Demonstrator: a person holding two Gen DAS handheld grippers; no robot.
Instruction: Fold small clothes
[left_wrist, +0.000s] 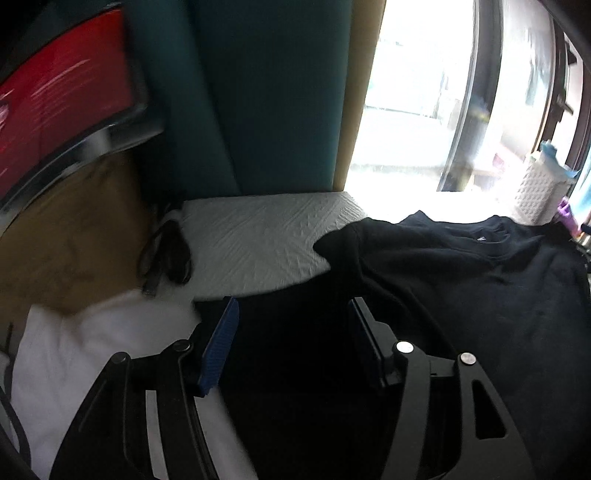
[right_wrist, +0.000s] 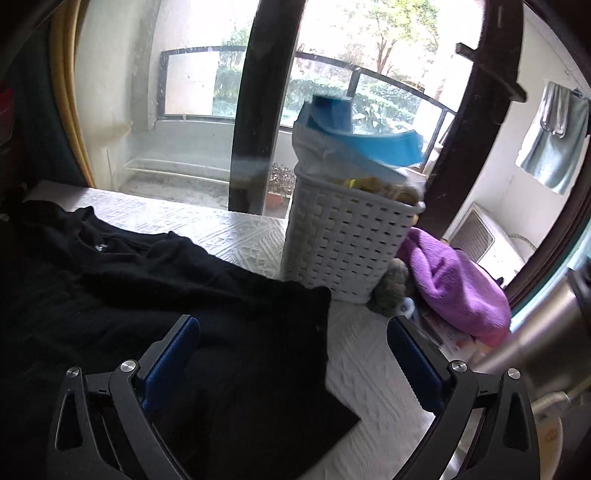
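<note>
right claw spread wide over black shirt | white basket behind

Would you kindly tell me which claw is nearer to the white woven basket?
Right. The right claw hangs open above the black garment, with the basket just ahead. The left claw sits farther off, across the garment.

No text can be read in either view. The red panel at the upper left of the left wrist view carries pale lines that look like writing, but they are too blurred to read. The black garment has a small white mark at its neck, perhaps a label, too small to make out in both views.
</note>
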